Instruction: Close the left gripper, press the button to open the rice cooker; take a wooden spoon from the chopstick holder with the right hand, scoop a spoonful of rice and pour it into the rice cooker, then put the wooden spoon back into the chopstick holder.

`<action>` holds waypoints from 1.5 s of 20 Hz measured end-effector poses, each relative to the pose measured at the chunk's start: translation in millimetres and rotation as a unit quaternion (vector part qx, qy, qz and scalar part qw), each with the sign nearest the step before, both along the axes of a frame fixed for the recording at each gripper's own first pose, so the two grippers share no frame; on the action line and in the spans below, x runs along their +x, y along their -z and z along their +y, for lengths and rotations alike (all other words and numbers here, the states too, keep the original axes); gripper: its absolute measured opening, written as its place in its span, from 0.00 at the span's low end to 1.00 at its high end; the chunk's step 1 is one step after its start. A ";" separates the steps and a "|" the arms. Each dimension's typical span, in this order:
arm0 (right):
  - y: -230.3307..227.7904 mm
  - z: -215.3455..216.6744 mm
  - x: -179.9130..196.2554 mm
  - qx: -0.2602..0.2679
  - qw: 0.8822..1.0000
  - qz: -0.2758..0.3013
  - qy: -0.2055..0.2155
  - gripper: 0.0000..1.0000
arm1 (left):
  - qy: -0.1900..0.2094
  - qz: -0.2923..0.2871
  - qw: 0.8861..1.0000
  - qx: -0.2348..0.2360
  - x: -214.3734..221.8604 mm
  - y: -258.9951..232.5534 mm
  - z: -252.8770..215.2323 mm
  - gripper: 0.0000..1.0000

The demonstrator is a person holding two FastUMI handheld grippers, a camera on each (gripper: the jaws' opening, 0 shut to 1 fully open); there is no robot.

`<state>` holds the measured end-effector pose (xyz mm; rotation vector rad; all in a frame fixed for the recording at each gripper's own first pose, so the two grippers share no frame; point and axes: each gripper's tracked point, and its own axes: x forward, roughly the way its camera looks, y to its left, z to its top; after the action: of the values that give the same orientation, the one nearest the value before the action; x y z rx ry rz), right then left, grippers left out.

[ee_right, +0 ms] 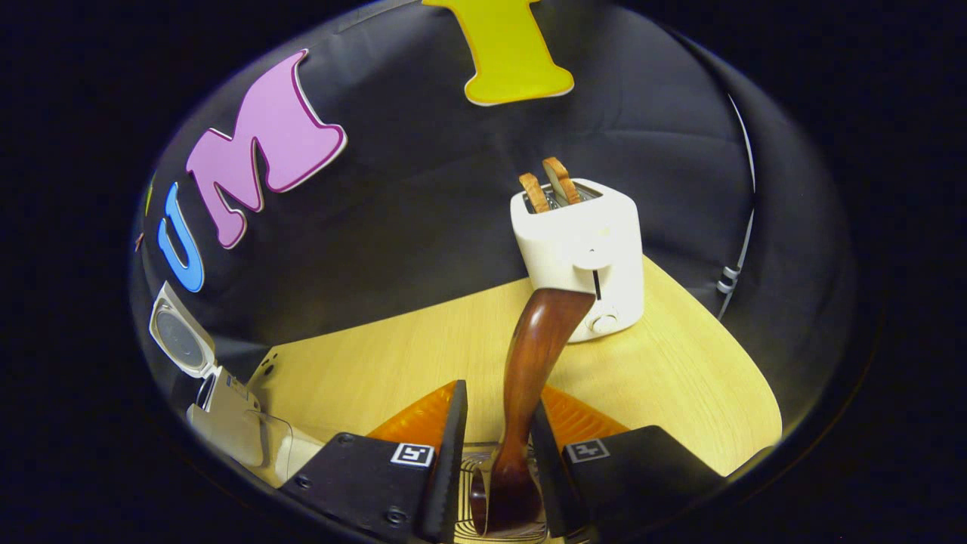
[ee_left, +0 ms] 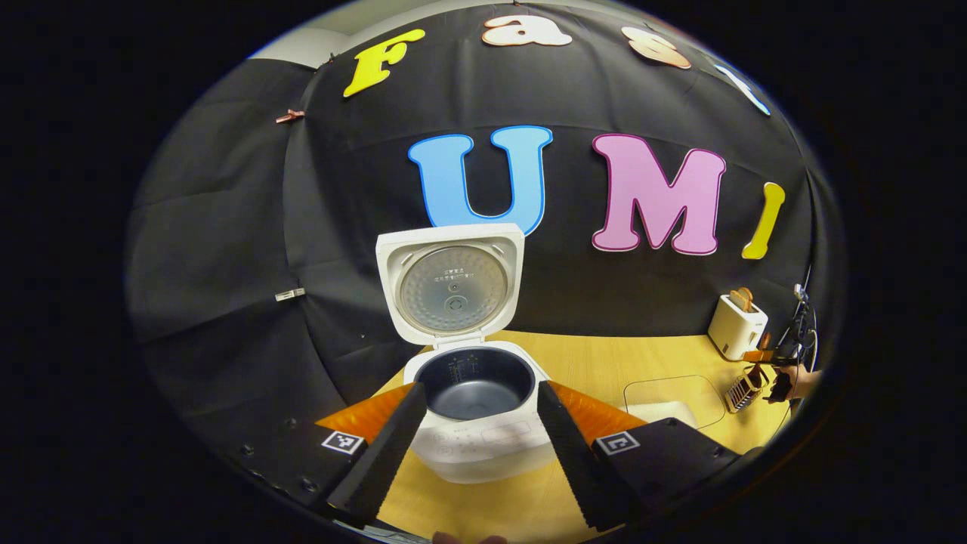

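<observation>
While the rice cooker (ee_left: 480, 400) stands on the wooden table (ee_left: 642, 363) with its lid (ee_left: 451, 281) swung upright and the dark inner pot (ee_left: 474, 384) bare, the left gripper (ee_left: 477, 446) hangs just in front of it, its 2 fingers spread wide to either side of the cooker's body and holding nothing. At 3 o'clock in the left gripper view sits a white toaster (ee_left: 736, 325). In the right gripper view, the right gripper (ee_right: 498, 453) has its fingers drawn close around the wooden spoon (ee_right: 529, 378), whose handle rises toward 12 o'clock from the wire chopstick holder (ee_right: 472, 491) below; whether both fingers press it, I cannot tell.
</observation>
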<state>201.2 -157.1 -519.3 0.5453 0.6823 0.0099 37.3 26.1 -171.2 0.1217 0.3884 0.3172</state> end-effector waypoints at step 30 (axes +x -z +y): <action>-198.6 113.1 -9.1 -0.020 0.986 -0.155 -0.054 0.16 | 0.026 -0.054 0.998 -0.028 -5.4 -12.9 18.2 0.95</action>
<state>192.1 -44.0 -320.8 0.4544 0.4061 0.1794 32.0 44.3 -158.3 0.0592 0.2866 0.2592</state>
